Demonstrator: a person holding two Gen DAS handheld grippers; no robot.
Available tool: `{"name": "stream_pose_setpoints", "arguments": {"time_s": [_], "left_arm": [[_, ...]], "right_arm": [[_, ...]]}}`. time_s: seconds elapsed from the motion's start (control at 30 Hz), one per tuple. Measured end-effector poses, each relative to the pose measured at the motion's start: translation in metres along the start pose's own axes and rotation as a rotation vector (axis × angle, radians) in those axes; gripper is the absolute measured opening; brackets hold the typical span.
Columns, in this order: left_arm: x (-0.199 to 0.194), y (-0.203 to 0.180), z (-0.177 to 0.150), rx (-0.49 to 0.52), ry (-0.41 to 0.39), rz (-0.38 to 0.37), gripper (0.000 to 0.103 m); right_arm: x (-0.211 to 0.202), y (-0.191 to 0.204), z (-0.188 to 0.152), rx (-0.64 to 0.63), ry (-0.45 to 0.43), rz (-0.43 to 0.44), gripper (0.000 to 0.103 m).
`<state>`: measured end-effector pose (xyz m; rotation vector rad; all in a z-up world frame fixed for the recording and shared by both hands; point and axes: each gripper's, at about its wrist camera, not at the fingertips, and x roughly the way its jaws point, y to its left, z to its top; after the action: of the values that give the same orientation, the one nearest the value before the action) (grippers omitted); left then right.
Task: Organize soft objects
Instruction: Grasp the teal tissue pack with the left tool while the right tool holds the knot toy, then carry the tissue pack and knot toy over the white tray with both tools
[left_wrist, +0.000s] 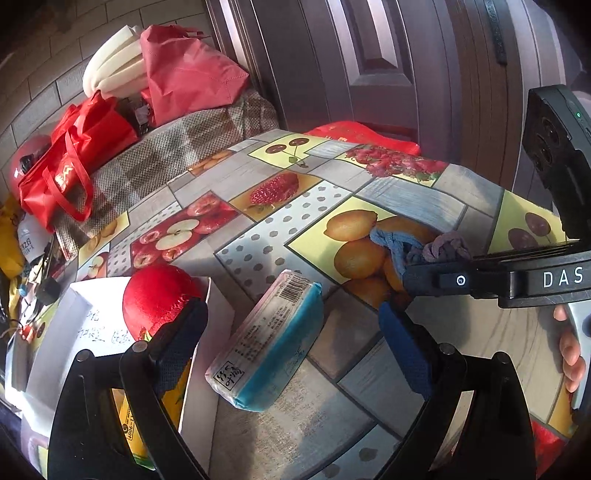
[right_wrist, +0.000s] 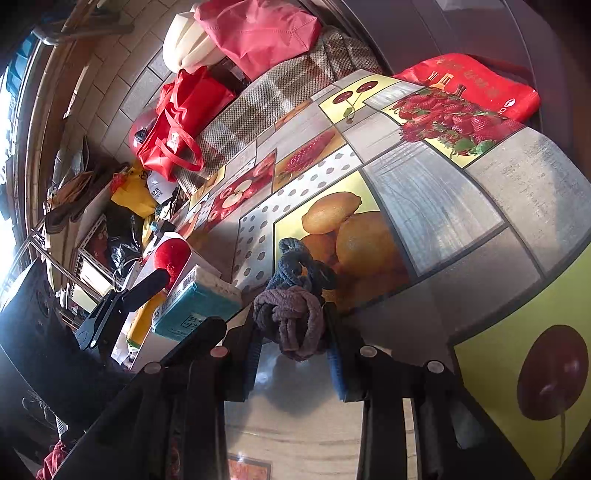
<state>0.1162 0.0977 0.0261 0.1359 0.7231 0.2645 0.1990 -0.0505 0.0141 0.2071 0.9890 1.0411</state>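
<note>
A knotted rope toy (right_wrist: 295, 306), purple and blue, is pinched between the fingers of my right gripper (right_wrist: 293, 345) just above the fruit-print tablecloth (right_wrist: 461, 229). The toy and right gripper (left_wrist: 413, 273) show at the right of the left wrist view, the toy (left_wrist: 406, 245) over the lemon print. My left gripper (left_wrist: 291, 339) is open, its fingers either side of a blue wrapped sponge pack (left_wrist: 269, 343) lying on the cloth. A red soft ball (left_wrist: 159, 299) sits in a white box (left_wrist: 92, 332) beside the left finger.
Red bags (left_wrist: 70, 166), a pink bag (left_wrist: 184, 74) and white foam (left_wrist: 110, 70) pile up on a checked cloth at the back left. A red bag (right_wrist: 476, 85) lies at the table's far edge. A dark door (left_wrist: 369, 55) stands behind. Clutter fills the far left.
</note>
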Motion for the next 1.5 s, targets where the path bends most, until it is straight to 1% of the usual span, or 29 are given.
{"name": "stream_pose_setpoints", "arguments": {"time_s": [0.07,0.1,0.13,0.17,0.23,0.3,0.37,0.47,0.53,0.57,0.6,0.63,0.67,0.7,0.8,0.87,0.9,1.0,1.07,1.17,1.27,1.33,1.5], "left_arm": [[0.005,-0.005,-0.003,0.015,0.045,-0.042,0.094],[0.003,-0.008,-0.004,0.028,0.045,-0.054,0.091],[0.001,-0.012,-0.006,0.041,0.041,-0.076,0.087],[0.000,-0.015,-0.007,0.050,0.044,-0.094,0.076],[0.001,-0.018,-0.007,0.059,0.058,-0.072,0.075],[0.006,-0.014,-0.007,0.039,0.082,-0.054,0.075],[0.013,-0.009,-0.007,0.014,0.115,-0.059,0.075],[0.015,-0.004,-0.008,-0.012,0.126,-0.079,0.075],[0.014,-0.003,-0.009,-0.017,0.127,-0.079,0.073],[0.014,-0.003,-0.009,-0.021,0.124,-0.065,0.058],[0.014,-0.001,-0.009,-0.028,0.124,-0.058,0.035],[0.014,0.001,-0.009,-0.036,0.125,-0.062,0.035],[0.013,0.002,-0.010,-0.042,0.120,-0.068,0.029],[0.012,0.002,-0.010,-0.042,0.119,-0.080,0.026],[0.003,-0.003,-0.012,-0.032,0.087,-0.075,0.026],[-0.009,-0.002,-0.015,-0.061,0.049,-0.078,0.026],[-0.017,0.000,-0.017,-0.084,0.016,-0.087,0.026],[-0.047,0.008,-0.026,-0.154,-0.094,-0.081,0.026],[-0.064,0.011,-0.033,-0.180,-0.149,-0.055,0.026],[-0.085,0.012,-0.045,-0.181,-0.201,-0.033,0.026],[-0.103,0.017,-0.057,-0.183,-0.233,-0.016,0.026],[-0.112,0.022,-0.066,-0.186,-0.240,-0.006,0.026],[-0.139,0.042,-0.093,-0.207,-0.281,0.048,0.026]], "right_arm": [[0.000,0.000,0.000,0.000,0.000,0.000,0.032],[0.000,0.000,0.000,0.000,0.000,0.000,0.032],[0.000,0.000,0.000,0.000,0.000,-0.001,0.032],[0.000,0.000,0.000,-0.001,0.000,-0.001,0.032],[0.000,0.001,0.000,-0.002,0.000,-0.001,0.032],[0.000,0.001,0.000,-0.001,0.000,0.000,0.032],[0.000,0.001,0.000,-0.001,0.001,-0.001,0.032],[0.001,0.001,0.000,-0.001,0.002,0.000,0.032],[0.001,0.001,0.000,-0.001,0.002,0.000,0.032],[0.001,0.001,0.000,-0.001,0.002,0.000,0.032],[0.001,0.001,0.000,-0.001,0.002,0.001,0.032],[0.001,0.001,0.000,-0.001,0.002,0.000,0.032],[0.001,0.001,0.000,-0.001,0.002,0.001,0.032],[0.001,0.001,0.000,-0.001,0.002,0.002,0.032],[0.002,0.002,0.000,-0.008,0.005,0.008,0.033],[0.002,0.004,0.000,-0.016,0.004,0.010,0.034],[0.002,0.004,0.000,-0.017,0.001,0.009,0.034],[-0.002,0.004,0.000,-0.020,-0.020,0.004,0.034],[-0.006,0.009,-0.001,-0.050,-0.046,0.001,0.033],[-0.015,0.027,-0.005,-0.145,-0.098,-0.018,0.032],[-0.024,0.043,-0.010,-0.230,-0.165,-0.042,0.031],[-0.032,0.052,-0.016,-0.272,-0.220,-0.071,0.031],[-0.046,0.075,-0.038,-0.368,-0.305,-0.139,0.031]]}}
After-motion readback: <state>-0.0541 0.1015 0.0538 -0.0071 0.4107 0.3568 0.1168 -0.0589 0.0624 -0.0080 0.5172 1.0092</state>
